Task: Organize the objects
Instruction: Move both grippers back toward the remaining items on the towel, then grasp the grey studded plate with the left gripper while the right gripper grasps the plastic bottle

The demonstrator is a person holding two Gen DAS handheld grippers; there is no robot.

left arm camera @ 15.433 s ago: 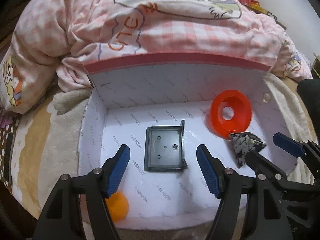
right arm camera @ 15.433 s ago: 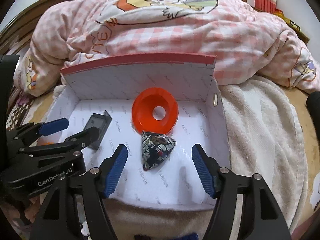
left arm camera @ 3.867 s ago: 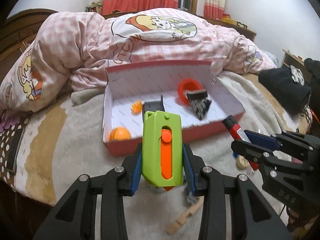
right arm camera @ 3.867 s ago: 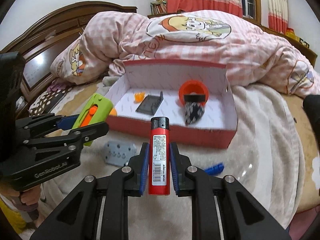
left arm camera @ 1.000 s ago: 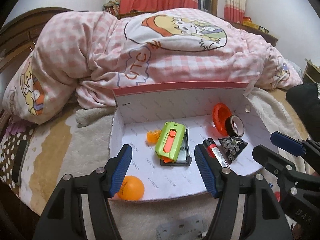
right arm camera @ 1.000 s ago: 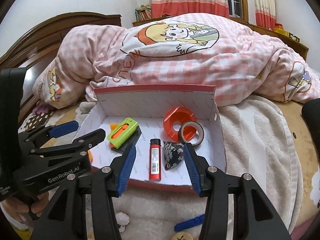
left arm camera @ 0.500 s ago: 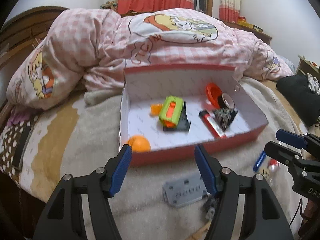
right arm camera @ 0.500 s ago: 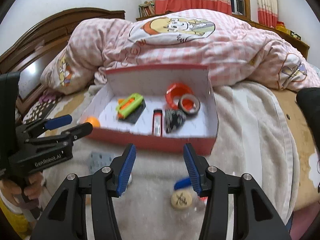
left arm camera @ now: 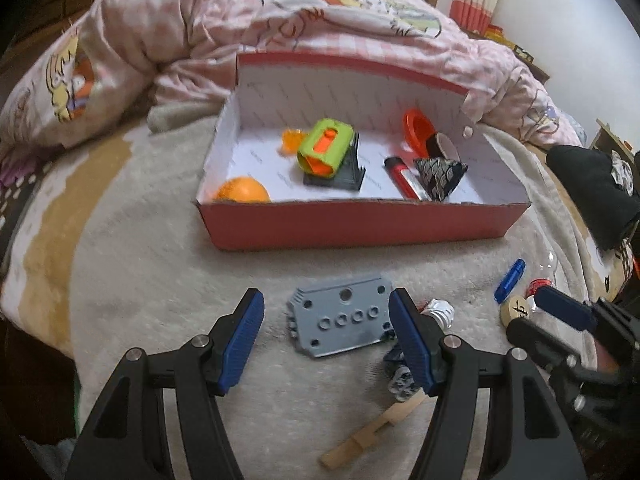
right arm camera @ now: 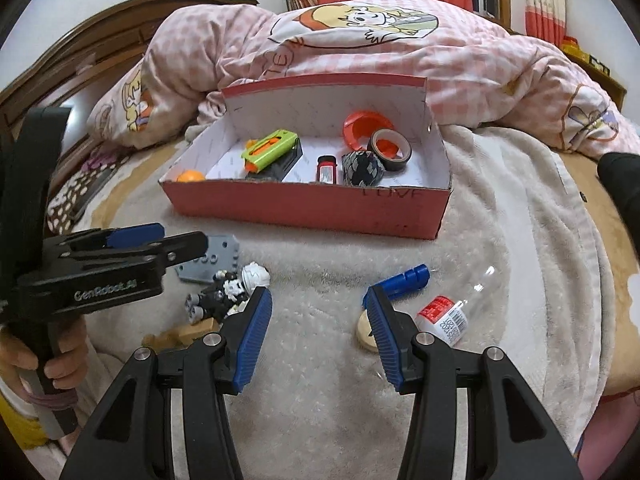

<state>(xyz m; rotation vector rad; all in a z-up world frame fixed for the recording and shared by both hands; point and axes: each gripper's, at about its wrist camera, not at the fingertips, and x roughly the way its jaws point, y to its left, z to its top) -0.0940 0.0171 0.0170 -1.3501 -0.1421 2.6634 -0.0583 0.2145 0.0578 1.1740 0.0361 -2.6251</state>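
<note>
Cutter, lighter now in box

Grey holed plate lies flat on blanket before red box.

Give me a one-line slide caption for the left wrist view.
Open left gripper poised over a grey plate on the blanket, red box beyond.

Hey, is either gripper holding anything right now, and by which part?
Nothing is held. The left gripper stands open around the grey plate; the right gripper is open over the blanket.
</note>
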